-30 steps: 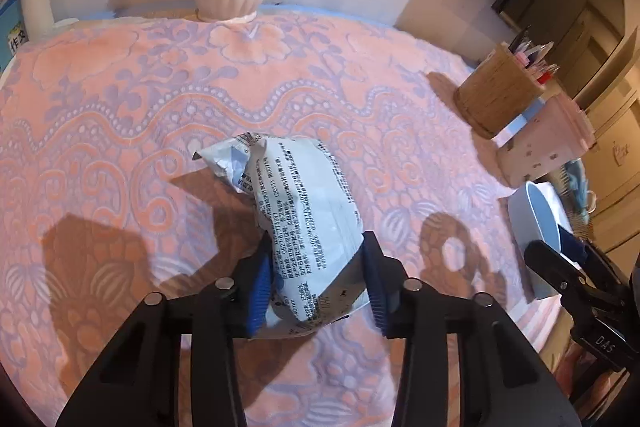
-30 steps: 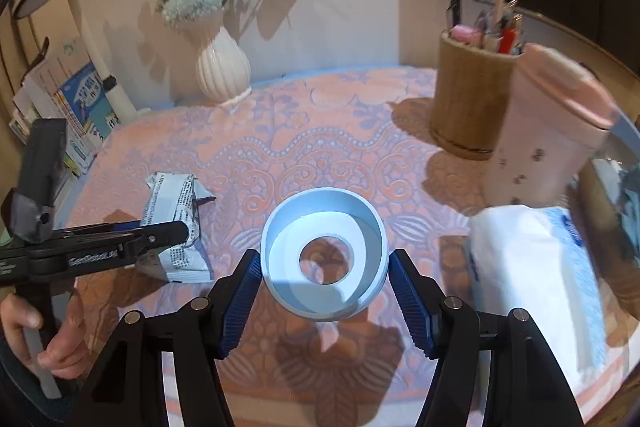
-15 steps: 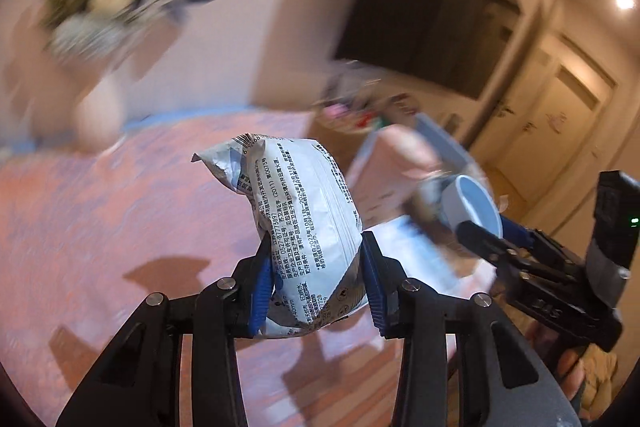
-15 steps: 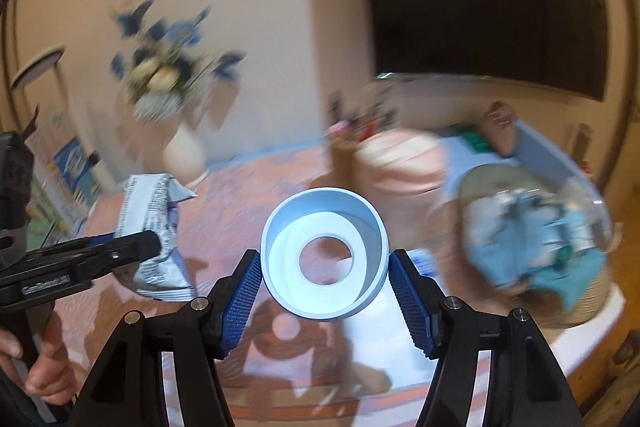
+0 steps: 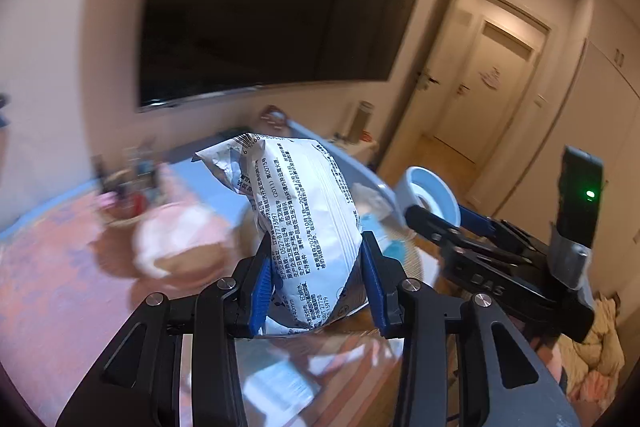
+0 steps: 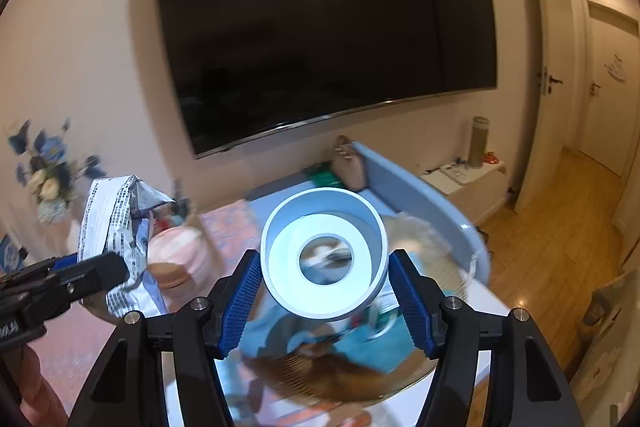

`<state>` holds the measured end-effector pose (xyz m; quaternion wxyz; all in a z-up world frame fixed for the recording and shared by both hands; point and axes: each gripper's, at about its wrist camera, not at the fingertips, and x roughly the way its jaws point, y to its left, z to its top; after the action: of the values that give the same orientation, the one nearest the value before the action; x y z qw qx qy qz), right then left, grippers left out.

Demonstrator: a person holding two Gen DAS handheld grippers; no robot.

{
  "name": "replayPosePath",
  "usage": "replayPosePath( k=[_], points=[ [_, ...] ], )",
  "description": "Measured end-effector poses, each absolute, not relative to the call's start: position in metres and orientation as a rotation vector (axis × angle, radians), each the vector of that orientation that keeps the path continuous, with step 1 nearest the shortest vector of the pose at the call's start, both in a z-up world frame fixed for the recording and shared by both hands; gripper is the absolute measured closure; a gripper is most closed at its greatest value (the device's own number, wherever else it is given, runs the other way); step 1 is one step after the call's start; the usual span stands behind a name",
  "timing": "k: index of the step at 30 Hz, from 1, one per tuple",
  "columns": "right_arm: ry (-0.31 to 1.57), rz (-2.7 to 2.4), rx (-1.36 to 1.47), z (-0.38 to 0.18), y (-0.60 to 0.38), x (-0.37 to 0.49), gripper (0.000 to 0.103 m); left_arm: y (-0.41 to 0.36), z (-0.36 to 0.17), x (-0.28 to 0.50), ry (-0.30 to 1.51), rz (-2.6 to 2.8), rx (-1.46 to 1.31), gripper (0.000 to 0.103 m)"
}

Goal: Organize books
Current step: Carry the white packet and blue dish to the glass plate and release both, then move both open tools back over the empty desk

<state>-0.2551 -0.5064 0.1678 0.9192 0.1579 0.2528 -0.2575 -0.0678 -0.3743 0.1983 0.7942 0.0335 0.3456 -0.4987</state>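
Two grippers are raised above a table (image 6: 72,351) covered by a pink patterned cloth, with a large dark wall-mounted television (image 6: 320,39) taken as the landmark. Left gripper (image 5: 316,283): blue pads clenched on a white printed snack packet (image 5: 304,227), held upright below the television. Right gripper (image 6: 326,301): pads clamped on the sides of a pale blue tape roll (image 6: 324,259), hollow centre facing the camera, also below the television. No books can be identified; the tabletop below is motion-blurred. Below the television and left of the tape roll stands a pink lidded cup (image 6: 176,259), blurred. Directly beneath the roll lies a round woven basket (image 6: 344,371) with blue contents. A vase of blue and white flowers (image 6: 48,175) sits lower left of the television against a cream wall. To the television's right, a low white shelf (image 6: 464,175) carries a tall cylinder, with doors and a wood-floored hallway (image 6: 560,227) beyond. A person's hand (image 6: 36,395) shows at the lower left edge of the right wrist view.
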Motion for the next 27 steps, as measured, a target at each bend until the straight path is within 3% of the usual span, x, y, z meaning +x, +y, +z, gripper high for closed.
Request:
replayPosePath(
  k=[14, 18, 21, 27],
  points=[
    [0.606, -0.555, 0.552, 0.105, -0.621, -0.24, 0.038, -0.476, 0.136, -0.043, 0.923, -1.102, 0.118, 0.065],
    [0.643, -0.545, 0.608, 0.091, -0.628, -0.237, 0.036, -0.486, 0.129, -0.047, 0.942, -1.095, 0.176, 0.056],
    [0.666, -0.544, 0.612, 0.087, -0.625, -0.238, 0.034, -0.485, 0.132, -0.056, 0.905, -1.092, 0.223, 0.015],
    [0.674, -0.563, 0.542, 0.103, -0.605, -0.244, 0.033, -0.461, 0.153, -0.068, 0.83, -1.11, 0.23, 0.015]
  ],
)
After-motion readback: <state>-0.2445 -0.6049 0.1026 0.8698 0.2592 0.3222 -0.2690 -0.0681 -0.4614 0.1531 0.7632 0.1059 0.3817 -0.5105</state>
